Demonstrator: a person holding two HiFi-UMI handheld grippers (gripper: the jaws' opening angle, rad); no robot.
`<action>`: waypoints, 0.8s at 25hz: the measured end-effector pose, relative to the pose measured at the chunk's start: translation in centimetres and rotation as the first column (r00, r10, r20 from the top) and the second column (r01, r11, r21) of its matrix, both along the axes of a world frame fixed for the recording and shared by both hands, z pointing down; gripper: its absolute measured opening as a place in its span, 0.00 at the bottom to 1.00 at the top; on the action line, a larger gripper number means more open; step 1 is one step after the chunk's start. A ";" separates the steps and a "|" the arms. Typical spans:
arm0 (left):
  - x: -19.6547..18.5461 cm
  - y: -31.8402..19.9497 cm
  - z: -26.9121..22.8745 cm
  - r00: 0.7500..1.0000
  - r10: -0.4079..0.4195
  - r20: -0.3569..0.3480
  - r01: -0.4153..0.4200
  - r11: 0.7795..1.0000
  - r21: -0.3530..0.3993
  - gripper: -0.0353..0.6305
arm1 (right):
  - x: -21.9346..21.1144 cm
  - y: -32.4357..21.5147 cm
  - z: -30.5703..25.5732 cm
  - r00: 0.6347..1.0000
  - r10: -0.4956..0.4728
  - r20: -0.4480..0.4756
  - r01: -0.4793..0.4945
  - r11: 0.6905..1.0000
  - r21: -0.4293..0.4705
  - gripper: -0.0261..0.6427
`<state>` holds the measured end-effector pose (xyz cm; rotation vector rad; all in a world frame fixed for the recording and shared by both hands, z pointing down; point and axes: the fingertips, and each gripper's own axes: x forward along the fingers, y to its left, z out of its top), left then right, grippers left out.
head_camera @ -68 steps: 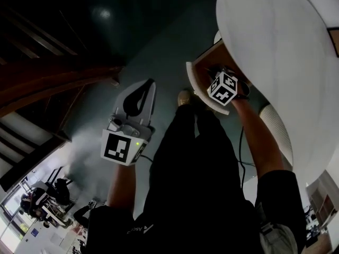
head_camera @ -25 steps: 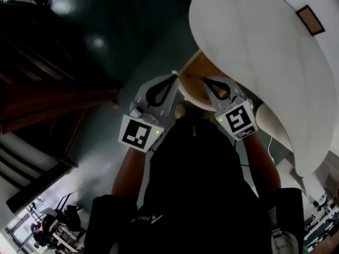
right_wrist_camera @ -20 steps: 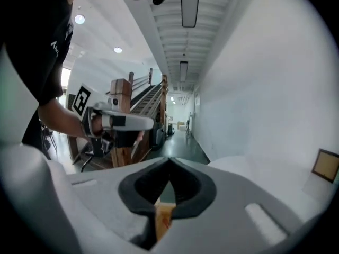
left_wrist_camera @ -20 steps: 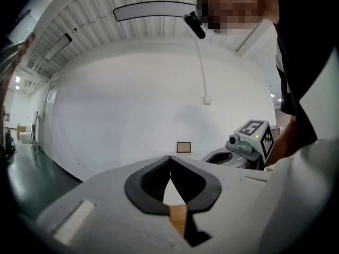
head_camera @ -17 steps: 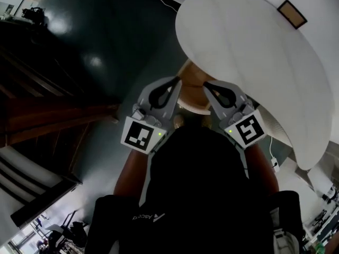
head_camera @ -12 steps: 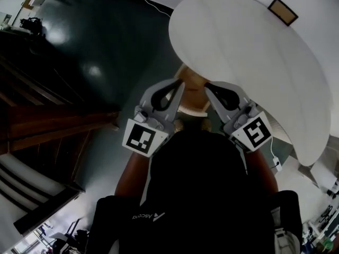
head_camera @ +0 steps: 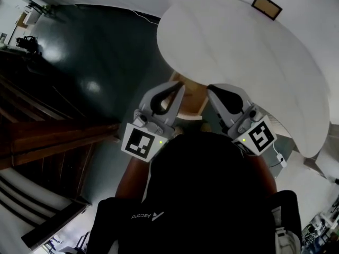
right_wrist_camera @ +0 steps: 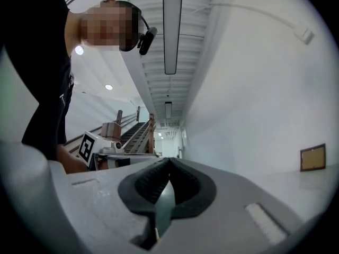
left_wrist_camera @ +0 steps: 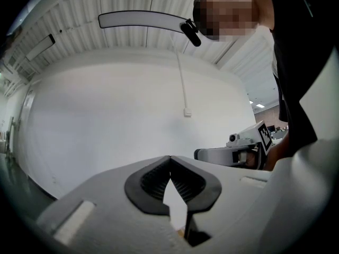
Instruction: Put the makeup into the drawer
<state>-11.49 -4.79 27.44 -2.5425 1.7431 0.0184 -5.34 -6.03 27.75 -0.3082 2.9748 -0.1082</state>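
Note:
No makeup shows in any view. My left gripper (head_camera: pixel 178 85) and right gripper (head_camera: pixel 211 89) are held side by side in front of me, both pointing at the near rim of the round white table (head_camera: pixel 249 62). Between their tips, under that rim, shows the brown wooden drawer (head_camera: pixel 192 94); I cannot tell how far it stands out. In the left gripper view the jaws (left_wrist_camera: pixel 170 158) meet at the tip with nothing between them, and the right gripper (left_wrist_camera: pixel 233 154) is alongside. The right gripper view shows its jaws (right_wrist_camera: pixel 169 161) shut and empty too.
A small brown framed object (head_camera: pixel 266 6) lies at the far side of the table. Dark wooden stairs (head_camera: pixel 47 126) run along the left over a dark green floor (head_camera: pixel 106 41). A white cable with a plug (head_camera: pixel 279 161) lies at the right.
The right gripper has come up out of the drawer and now sits level beside the left. Both grippers rose toward the table's rim, and the head view tilted to show more of the table.

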 end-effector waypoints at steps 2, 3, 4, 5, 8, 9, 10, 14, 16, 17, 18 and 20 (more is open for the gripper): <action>0.2 -0.1 -0.1 1.000 0.006 0.002 -0.006 1.000 0.001 0.07 | 0.3 0.0 -0.1 1.000 0.004 0.005 -0.004 1.000 0.001 0.04; 0.3 -0.1 -0.1 1.000 0.009 0.004 -0.009 1.000 0.001 0.07 | 0.4 0.0 -0.1 1.000 0.004 0.006 -0.004 1.000 0.001 0.04; 0.4 -0.2 -0.2 1.000 0.012 0.006 -0.012 1.000 0.001 0.07 | 0.4 0.1 -0.2 1.000 0.004 0.008 -0.004 1.000 0.002 0.04; 0.5 -0.2 -0.2 1.000 0.013 0.007 -0.013 1.000 0.000 0.07 | 0.5 0.0 -0.2 1.000 0.004 0.009 -0.004 1.000 0.004 0.04; 0.6 -0.2 -0.1 1.000 0.013 0.010 -0.013 1.000 -0.003 0.07 | 0.7 -0.1 0.0 1.000 0.007 0.007 -0.007 1.000 0.002 0.04; 0.5 -0.2 0.0 1.000 0.012 0.011 -0.012 1.000 -0.004 0.07 | 0.8 -0.1 0.1 1.000 0.006 0.010 -0.006 1.000 0.002 0.04; 0.5 -0.1 0.0 1.000 0.010 0.012 -0.010 1.000 -0.006 0.07 | 0.8 -0.1 0.1 1.000 0.004 0.013 -0.004 1.000 0.002 0.04; 0.3 0.2 0.2 1.000 0.003 0.015 -0.003 1.000 -0.013 0.07 | 0.6 0.2 0.1 1.000 -0.009 0.019 0.009 1.000 -0.003 0.04; 0.2 0.3 0.4 1.000 0.001 0.017 0.000 1.000 -0.018 0.07 | 0.5 0.3 0.3 1.000 -0.013 0.014 0.013 1.000 -0.005 0.04; 0.2 0.4 0.6 1.000 -0.001 0.017 0.001 1.000 -0.021 0.07 | 0.5 0.3 0.4 1.000 -0.014 0.011 0.014 1.000 -0.004 0.04; 0.2 0.4 0.7 1.000 -0.002 0.017 0.003 1.000 -0.023 0.07 | 0.5 0.3 0.5 1.000 -0.016 0.007 0.016 1.000 -0.004 0.04; 0.3 0.4 0.8 1.000 -0.004 0.018 0.005 1.000 -0.025 0.07 | 0.6 0.3 0.8 1.000 -0.019 0.000 0.019 1.000 -0.001 0.04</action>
